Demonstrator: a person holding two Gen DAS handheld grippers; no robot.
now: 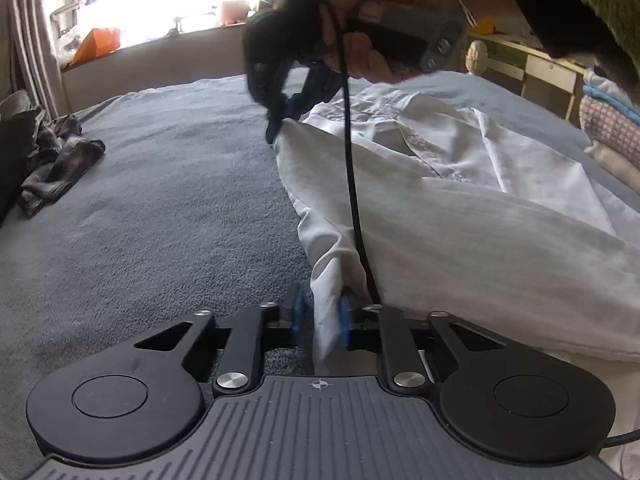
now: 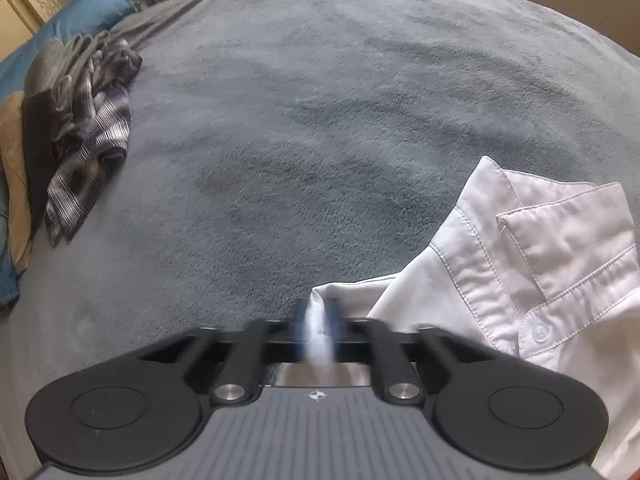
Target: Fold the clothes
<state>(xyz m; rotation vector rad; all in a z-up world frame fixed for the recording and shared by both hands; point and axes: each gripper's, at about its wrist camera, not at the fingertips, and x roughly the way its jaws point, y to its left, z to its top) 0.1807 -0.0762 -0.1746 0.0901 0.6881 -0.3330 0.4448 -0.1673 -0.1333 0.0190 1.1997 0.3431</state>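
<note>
Both of my tools grip one garment, a white button-up shirt point(image 1: 460, 216), which lies on the grey-blue blanket point(image 1: 160, 200) that covers the bed. My left tool point(image 1: 320, 316) is closed on a narrow fold of the shirt's edge: white cloth stands pinched between its blue pads, and the rest of the shirt spreads away to the right of this tool. Farther along the same edge, toward the window, my right tool point(image 1: 280, 120) is clamped on a second bunch of the cloth; its own camera shows white fabric squeezed between the closed pads, with the collar point(image 2: 560, 216) and a clear button point(image 2: 540, 332) just to the right. I judge that two grips along one edge let me keep that side taut, so it can be carried over as a straight fold rather than a slack heap. My right hand point(image 1: 372, 12) holds its handle from above, and the black cable point(image 1: 354, 184) hangs down across the shirt toward my left tool. A crumpled plaid garment point(image 2: 92, 132) waits well apart at the left side of the bed, near a blue pillow point(image 2: 80, 8).
</note>
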